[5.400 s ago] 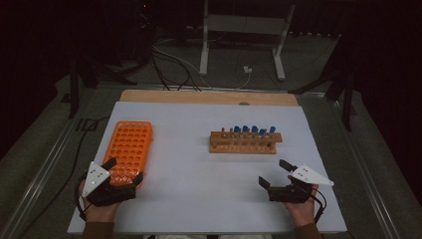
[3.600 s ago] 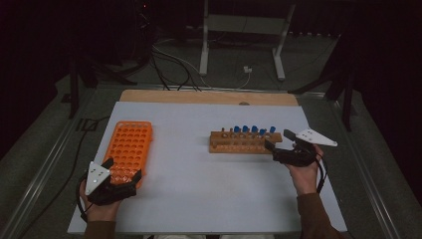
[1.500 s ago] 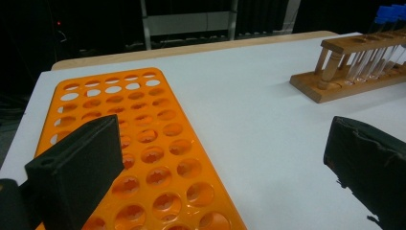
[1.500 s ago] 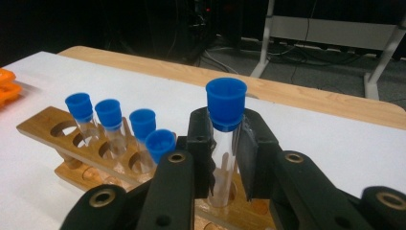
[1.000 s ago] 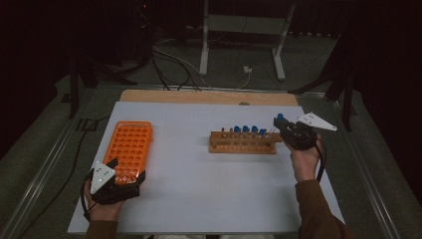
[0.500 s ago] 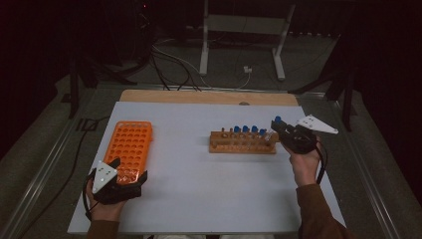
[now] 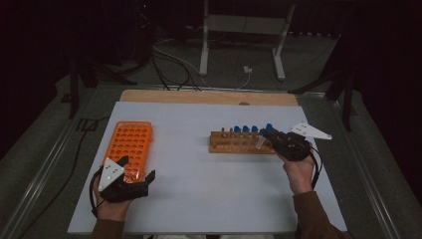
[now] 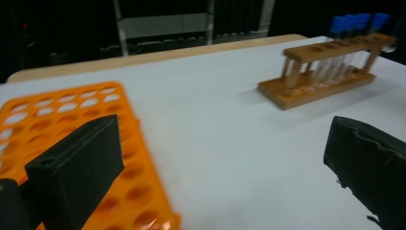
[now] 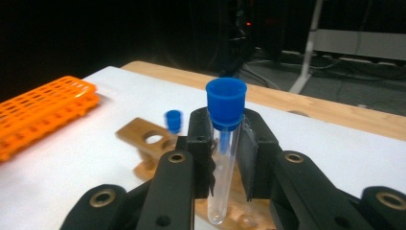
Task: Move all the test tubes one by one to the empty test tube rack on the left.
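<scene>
White table top (image 7: 209, 199) | right gripper (image 9: 225, 148) pinching blue-capped tube (image 9: 224, 158) above wooden rack (image 7: 241, 144) | left gripper (image 7: 137, 174) spread by orange rack (image 7: 130, 147) | lift straight, stay upright

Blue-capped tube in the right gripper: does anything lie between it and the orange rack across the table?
Nothing visible does. The right gripper is shut on the tube above the wooden rack; bare white table separates that from the orange rack, beside the open left gripper.
</scene>
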Action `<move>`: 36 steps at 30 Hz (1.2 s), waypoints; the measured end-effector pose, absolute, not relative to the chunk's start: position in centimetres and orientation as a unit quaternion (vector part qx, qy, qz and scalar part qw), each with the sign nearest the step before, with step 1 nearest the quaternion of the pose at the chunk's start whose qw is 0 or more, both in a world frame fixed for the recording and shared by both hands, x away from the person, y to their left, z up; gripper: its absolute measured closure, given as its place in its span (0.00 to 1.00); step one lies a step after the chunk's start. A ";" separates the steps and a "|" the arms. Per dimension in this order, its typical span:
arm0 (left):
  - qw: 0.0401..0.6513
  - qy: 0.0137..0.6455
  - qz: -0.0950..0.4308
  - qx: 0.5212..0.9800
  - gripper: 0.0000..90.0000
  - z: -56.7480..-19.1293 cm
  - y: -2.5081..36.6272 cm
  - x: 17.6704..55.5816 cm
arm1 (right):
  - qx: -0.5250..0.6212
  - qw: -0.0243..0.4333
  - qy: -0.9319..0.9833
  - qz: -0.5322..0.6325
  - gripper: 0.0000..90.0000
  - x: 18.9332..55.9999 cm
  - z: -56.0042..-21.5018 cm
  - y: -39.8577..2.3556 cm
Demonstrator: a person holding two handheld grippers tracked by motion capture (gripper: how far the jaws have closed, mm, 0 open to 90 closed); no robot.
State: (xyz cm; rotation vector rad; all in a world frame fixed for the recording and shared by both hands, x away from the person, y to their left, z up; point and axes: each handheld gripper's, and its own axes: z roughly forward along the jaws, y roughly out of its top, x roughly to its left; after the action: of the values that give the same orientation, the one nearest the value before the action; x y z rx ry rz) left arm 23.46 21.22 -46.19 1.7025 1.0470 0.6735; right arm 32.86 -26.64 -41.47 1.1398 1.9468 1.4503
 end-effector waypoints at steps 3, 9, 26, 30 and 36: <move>0.493 0.412 0.276 0.715 0.01 -45.7 19.9 23.7 | 0.408 0.223 0.710 0.529 0.85 32.6 -41.6 -26.2; 0.507 0.385 0.253 0.728 0.01 -45.0 16.8 24.8 | 0.389 0.203 0.721 0.536 0.85 31.9 -42.0 -24.8; 0.540 0.332 0.206 0.745 0.01 -45.1 9.1 28.4 | 0.348 0.166 0.745 0.545 0.85 31.0 -42.2 -21.4; 0.529 0.342 0.171 0.757 0.01 -45.2 7.7 28.9 | 0.337 0.158 0.751 0.546 0.85 30.7 -42.3 -20.4; 0.523 0.312 0.167 0.775 0.07 -45.5 5.5 28.9 | 0.331 0.150 0.755 0.546 0.85 30.6 -42.5 -19.8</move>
State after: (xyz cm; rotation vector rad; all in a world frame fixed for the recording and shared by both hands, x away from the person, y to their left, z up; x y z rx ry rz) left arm 28.91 5.53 -45.48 1.8563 0.7477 0.3998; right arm 30.56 -19.78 -42.48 0.9507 2.1696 1.5685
